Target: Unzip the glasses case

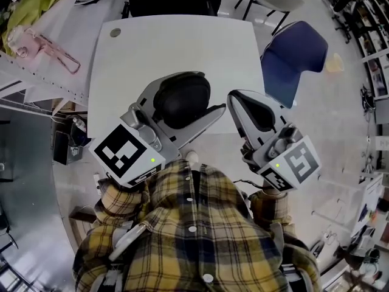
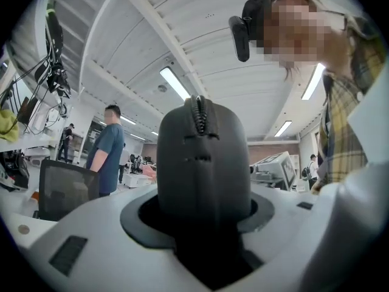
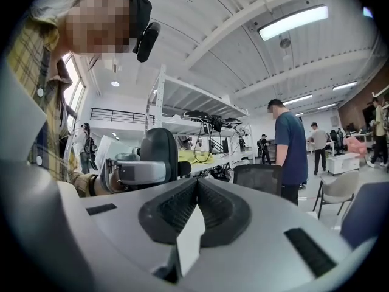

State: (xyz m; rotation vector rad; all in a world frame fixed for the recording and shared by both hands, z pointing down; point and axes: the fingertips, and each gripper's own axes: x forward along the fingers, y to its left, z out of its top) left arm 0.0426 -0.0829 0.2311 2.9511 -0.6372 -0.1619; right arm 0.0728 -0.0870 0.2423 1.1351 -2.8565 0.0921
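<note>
The lower end of your glasses case (image 2: 202, 157) sinks out of sight in the dark hollow between the left gripper's (image 1: 209, 93) jaws; its zip pull is too small to tell; that gripper and the right gripper (image 1: 234, 96) hide your hands; your shirt (image 1: 188, 236) covers the table's (image 1: 176, 41) near edge.

Colours: mostly grey and white, the plaid is the only loud thing.
Glasses case (image 1: 181, 99) is matte dark grey, near black, zip the same tone. Left gripper (image 1: 209, 93) and right gripper (image 1: 236, 96) have pale grey shells, black ribbed pads and a green light each. Left marker cube (image 1: 121, 151) has black squares on white, right marker cube (image 1: 298, 163) grey on white. Table (image 1: 182, 41) is plain white, with a small grey disc (image 1: 115, 33) at its far-left corner. Shirt (image 1: 182, 224) is yellow/navy plaid with white buttons. Chair (image 1: 298, 53) off the right edge is dark blue. Pink item (image 1: 27, 41) and yellow-green cloth (image 1: 24, 5) lie off the left edge. Bystander's T-shirt (image 3: 292, 142) is teal-blue.
</note>
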